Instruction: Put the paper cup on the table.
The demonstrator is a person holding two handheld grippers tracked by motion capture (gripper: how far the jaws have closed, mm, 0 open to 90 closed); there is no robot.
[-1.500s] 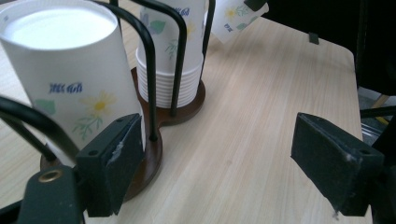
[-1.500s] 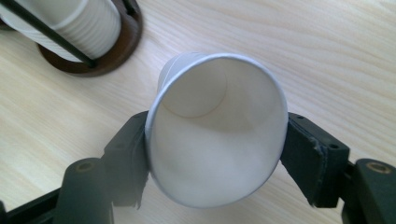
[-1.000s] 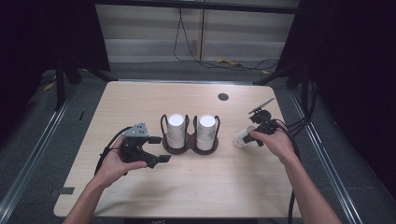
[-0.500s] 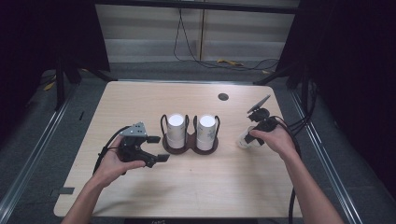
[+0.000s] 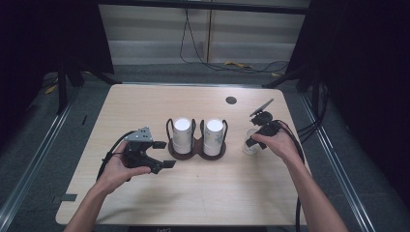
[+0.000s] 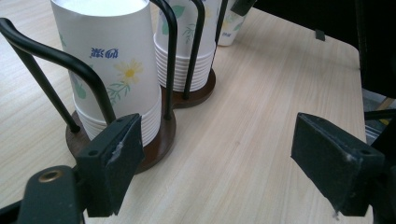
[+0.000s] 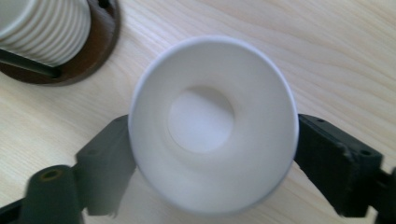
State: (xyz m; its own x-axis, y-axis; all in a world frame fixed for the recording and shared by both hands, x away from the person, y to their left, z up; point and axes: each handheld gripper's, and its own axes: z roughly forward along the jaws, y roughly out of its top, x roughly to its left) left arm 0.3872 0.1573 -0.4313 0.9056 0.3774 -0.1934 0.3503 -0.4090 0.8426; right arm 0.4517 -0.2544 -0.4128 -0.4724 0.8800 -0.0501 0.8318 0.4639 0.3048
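1. the paper cup [image 7: 212, 126] stands upright, mouth up, on the surface [image 5: 203, 193] between the fingers of the right gripper [image 5: 252, 143], just beside the brown cup holder [image 7: 88, 58].
2. those fingers have just been opening; they flank the cup wall, apparently no longer pressing it.
3. i judge it light, thin and easily crushed or tipped; take it low on opposite sides of the wall with gentle pressure.
4. two stacks of inverted cups [image 5: 182, 135] fill the holder, left of those fingers.
5. the left gripper [image 5: 162, 154] hovers beside the holder, fingers wide apart and empty.
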